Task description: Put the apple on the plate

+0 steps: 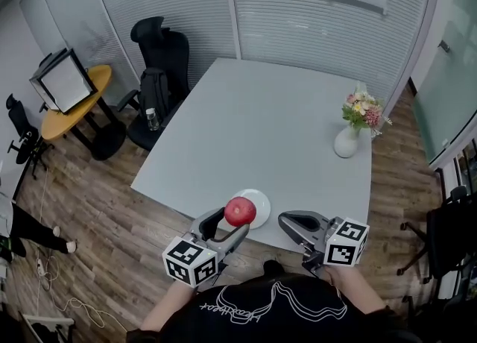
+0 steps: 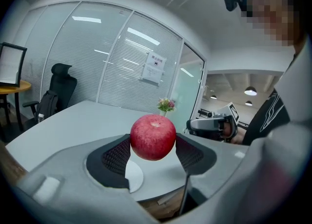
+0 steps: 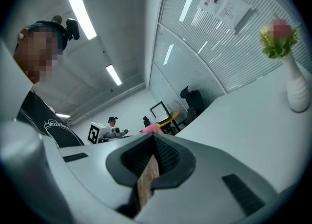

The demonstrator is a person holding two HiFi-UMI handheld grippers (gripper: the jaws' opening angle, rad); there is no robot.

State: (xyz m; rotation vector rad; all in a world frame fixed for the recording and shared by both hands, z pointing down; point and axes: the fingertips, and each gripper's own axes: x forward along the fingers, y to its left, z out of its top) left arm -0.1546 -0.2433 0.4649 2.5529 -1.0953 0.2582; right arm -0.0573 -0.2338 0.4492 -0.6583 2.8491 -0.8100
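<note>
Plate (image 1: 260, 208) sits close to the table (image 1: 261, 133) edge near me; L gripper (image 1: 228, 224) pinches apple (image 1: 240, 212) over plate's left side; R gripper (image 3: 153, 162) pressed together, empty; if I release off-centre, apple prob. rolls off to the floor.

The right gripper (image 3: 153, 145) has its jaws pressed together with nothing between them; the black ribbed pads (image 3: 168, 156) meet in a line, and a sliver of wooden floor (image 3: 146, 184) shows through the slit lower down. Just over the tip peeks the red top of the apple (image 3: 152, 129), with the left gripper (image 3: 144, 131) and its marker cube beside it. The pale table (image 3: 253, 135) spreads to the right, carrying a white vase (image 3: 297, 89) of flowers. Farther back stand a black chair (image 3: 194, 99) and a yellow round table (image 3: 169, 117)
</note>
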